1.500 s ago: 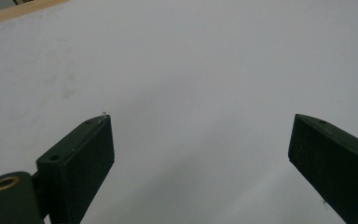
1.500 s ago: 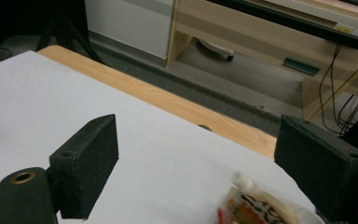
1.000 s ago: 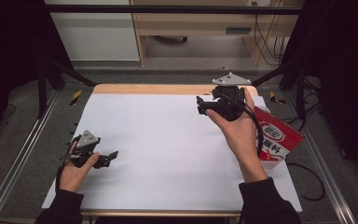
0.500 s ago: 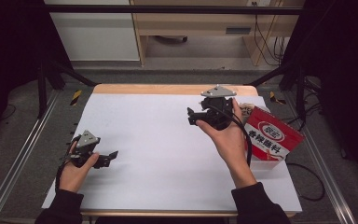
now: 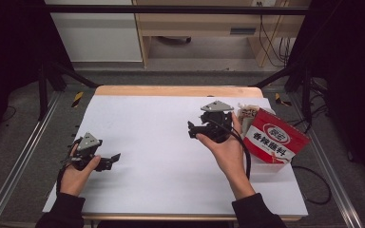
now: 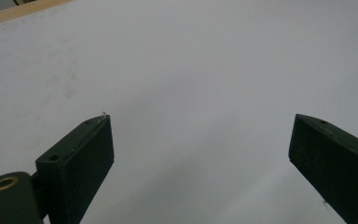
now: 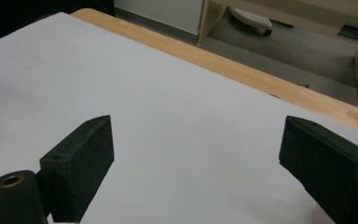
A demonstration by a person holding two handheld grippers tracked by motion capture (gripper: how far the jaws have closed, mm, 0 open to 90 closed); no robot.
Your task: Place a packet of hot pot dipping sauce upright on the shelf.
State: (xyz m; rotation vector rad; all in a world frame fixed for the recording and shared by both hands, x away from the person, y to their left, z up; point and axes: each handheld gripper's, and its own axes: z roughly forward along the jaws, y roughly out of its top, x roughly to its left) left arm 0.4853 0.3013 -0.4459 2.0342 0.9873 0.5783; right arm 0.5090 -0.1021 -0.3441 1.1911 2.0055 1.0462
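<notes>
A white sheet (image 5: 161, 142) covers the wooden table (image 5: 171, 90). My left gripper (image 5: 114, 158) rests low at the sheet's front left, held in a hand, jaws pointing right. In the left gripper view its jaws stand wide apart over bare white sheet (image 6: 191, 93), so my left gripper (image 6: 200, 140) is open with nothing between them. My right gripper (image 5: 190, 129) is held above the sheet right of centre, jaws pointing left. In the right gripper view, my right gripper (image 7: 196, 140) is open and empty. A red and white packet (image 5: 273, 137) lies just right of that hand.
Under the red packet sits a clear container (image 5: 266, 166) at the table's right edge. Metal rails (image 5: 24, 156) run along both sides of the table. A wooden desk (image 5: 204, 23) and cables (image 5: 266, 38) stand behind it. The table's wooden far edge (image 7: 270, 84) crosses the right gripper view.
My right gripper has moved left and toward the front, away from the red packet, which now shows in full. The left gripper has stayed in place.
</notes>
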